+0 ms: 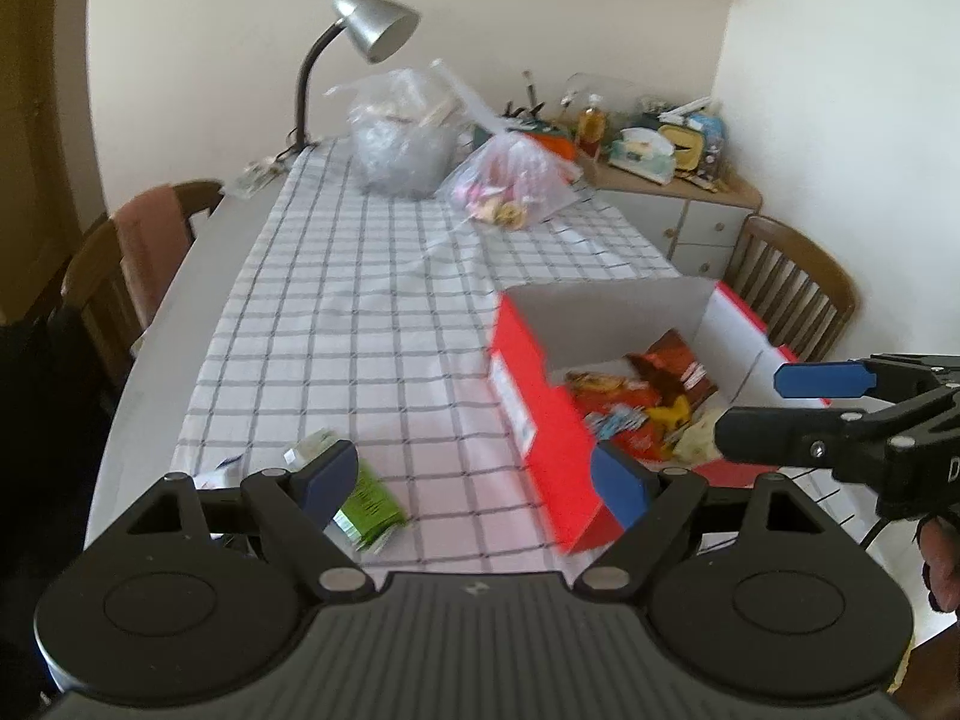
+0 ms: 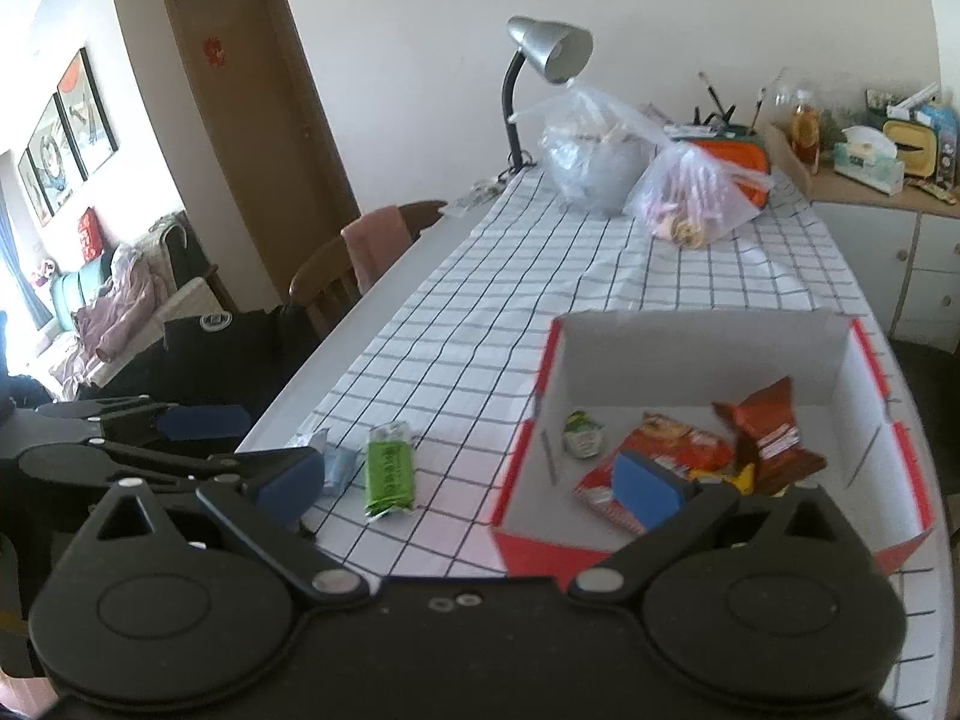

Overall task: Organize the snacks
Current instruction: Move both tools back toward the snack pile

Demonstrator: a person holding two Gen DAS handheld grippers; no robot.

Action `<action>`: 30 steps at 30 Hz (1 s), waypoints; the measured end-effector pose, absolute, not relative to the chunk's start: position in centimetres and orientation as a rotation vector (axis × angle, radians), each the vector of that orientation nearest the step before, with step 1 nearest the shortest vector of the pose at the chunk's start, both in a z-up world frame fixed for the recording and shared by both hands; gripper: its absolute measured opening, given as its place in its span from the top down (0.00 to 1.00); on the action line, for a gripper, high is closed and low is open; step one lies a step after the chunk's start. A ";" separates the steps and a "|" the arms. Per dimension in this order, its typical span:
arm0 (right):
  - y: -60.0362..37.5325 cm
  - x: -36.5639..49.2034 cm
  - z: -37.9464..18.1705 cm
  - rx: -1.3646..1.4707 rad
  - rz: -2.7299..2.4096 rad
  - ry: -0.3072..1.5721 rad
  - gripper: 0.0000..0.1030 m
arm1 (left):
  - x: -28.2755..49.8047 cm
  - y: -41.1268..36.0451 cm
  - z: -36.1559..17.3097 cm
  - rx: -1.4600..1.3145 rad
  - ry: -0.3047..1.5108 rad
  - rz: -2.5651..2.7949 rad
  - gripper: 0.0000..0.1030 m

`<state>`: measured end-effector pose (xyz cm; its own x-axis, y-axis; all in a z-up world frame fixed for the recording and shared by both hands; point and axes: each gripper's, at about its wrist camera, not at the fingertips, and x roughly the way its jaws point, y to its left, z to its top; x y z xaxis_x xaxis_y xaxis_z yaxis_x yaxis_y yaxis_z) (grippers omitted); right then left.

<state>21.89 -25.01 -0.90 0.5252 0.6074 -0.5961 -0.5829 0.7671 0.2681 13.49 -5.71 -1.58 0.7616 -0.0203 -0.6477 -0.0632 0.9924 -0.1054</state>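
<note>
The green foil snack packet [image 2: 391,470] lies flat on the checked table [image 2: 480,324], just beside the left gripper [image 1: 474,477]'s left finger, long axis along them; the red cardboard box [image 2: 708,432] sits under the right gripper [image 2: 468,483]. Both grippers' fingers are apart, empty; the left is nearer.

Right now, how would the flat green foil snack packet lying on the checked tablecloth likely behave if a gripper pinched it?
The green foil snack packet looks thin and flat, so probably light. Its glossy wrapper may slip between pads. The crimped ends look soft, so it would likely flex rather than stay stiff. Lying flat on the checked tablecloth, it should not roll.
</note>
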 end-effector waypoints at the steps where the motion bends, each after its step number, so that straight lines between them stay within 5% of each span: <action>1: -24.4 21.8 -1.1 0.029 0.710 0.733 0.00 | 13.2 -5.0 -1.8 -0.128 0.710 0.033 0.18; 30: -8.6 25.2 -9.4 -0.218 0.728 0.908 0.07 | 10.9 5.5 -10.4 -0.217 0.878 0.184 0.18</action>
